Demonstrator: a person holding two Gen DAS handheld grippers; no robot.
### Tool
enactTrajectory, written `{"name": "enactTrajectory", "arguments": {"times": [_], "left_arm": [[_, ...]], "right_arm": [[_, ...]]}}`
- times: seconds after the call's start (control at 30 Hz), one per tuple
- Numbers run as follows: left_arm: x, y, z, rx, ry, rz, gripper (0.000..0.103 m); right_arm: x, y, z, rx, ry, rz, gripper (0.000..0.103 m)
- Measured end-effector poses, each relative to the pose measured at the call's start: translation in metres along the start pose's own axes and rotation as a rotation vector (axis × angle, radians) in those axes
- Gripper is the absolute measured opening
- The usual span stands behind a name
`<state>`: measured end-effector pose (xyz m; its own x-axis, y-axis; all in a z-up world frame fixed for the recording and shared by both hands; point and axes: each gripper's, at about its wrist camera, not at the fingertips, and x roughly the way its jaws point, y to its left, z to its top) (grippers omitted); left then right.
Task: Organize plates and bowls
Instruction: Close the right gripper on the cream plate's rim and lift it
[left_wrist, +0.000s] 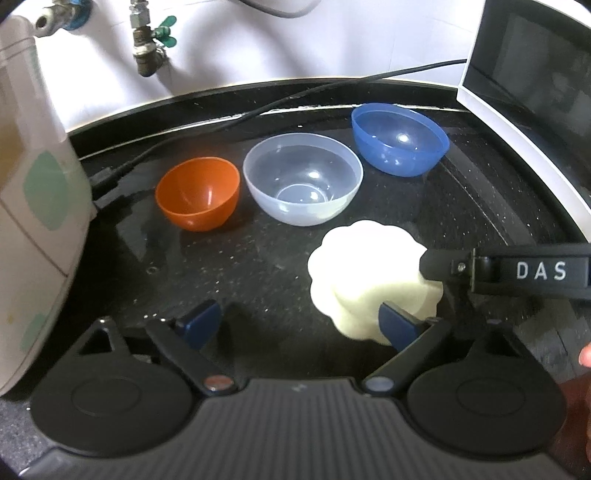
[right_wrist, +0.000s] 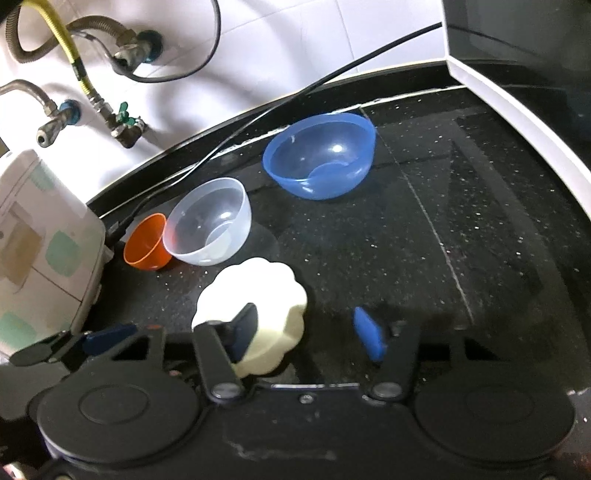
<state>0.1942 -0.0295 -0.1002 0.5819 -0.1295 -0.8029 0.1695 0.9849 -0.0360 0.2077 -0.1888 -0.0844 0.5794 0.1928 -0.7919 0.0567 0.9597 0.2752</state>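
**Four bowls, two gaping grippers**

Counted on the black speckled countertop: four bowls in all, one of each colour. Along the back, in a loose row from left to right: one orange bowl, one clear bowl, one blue bowl. All three upright and sitting on the counter, with the orange and the clear just beside each other and the blue a little apart, nearest the wall. In front of the clear one, nearer the cameras: one white scalloped bowl, tilted and slightly blurred.

Two grippers, both spread wide. Left gripper: jaws far apart, nothing between them, its right pad overlapping the lower edge of the white scalloped bowl in its own view; touching or not, impossible to tell. Right gripper: jaws likewise wide apart and clamped on nothing, its left finger lying against the near side of the white scalloped bowl, its other finger over bare counter. In the left wrist view, that finger's black tip right at the bowl's right edge. Whether the bowl is propped by it or resting on the counter, impossible to tell.

Around the edges: one white appliance with green patches at the left, one dark-fronted white box at the right, one black cable along the back, one green-handled valve on the tiled wall.
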Motion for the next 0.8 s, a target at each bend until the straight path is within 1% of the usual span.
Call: {"name": "enactTrajectory", "arguments": {"times": [0.07,0.27,0.33,0.4,0.47,0.57,0.7,0.8], "left_arm": [[0.005,0.001,0.002,-0.011,0.008,-0.018,0.082],[0.006,0.0,0.005,-0.013,-0.014,-0.029,0.069],[0.006,-0.001,0.006,-0.007,-0.018,-0.031,0.061],[0.004,-0.003,0.006,0.002,-0.019,-0.04,0.046],[0.003,-0.006,0.005,0.026,-0.019,-0.045,0.039],[0.003,-0.009,0.003,0.037,-0.021,-0.032,0.039],[0.001,-0.01,0.004,0.037,-0.016,-0.017,0.033],[-0.002,-0.011,0.002,0.046,-0.012,-0.008,0.031]], "right_arm": [[0.004,0.0,0.002,0.0,0.008,0.013,0.043],[0.013,0.004,0.005,-0.019,0.011,0.043,0.036],[0.015,0.005,0.005,-0.024,0.016,0.055,0.031],[0.017,0.008,0.005,-0.028,0.021,0.063,0.021],[0.019,0.01,0.003,-0.039,0.026,0.074,0.014],[0.02,0.013,0.001,-0.053,0.018,0.068,0.014],[0.021,0.017,0.0,-0.053,0.013,0.058,0.014],[0.019,0.021,-0.001,-0.064,0.017,0.043,0.014]]}}
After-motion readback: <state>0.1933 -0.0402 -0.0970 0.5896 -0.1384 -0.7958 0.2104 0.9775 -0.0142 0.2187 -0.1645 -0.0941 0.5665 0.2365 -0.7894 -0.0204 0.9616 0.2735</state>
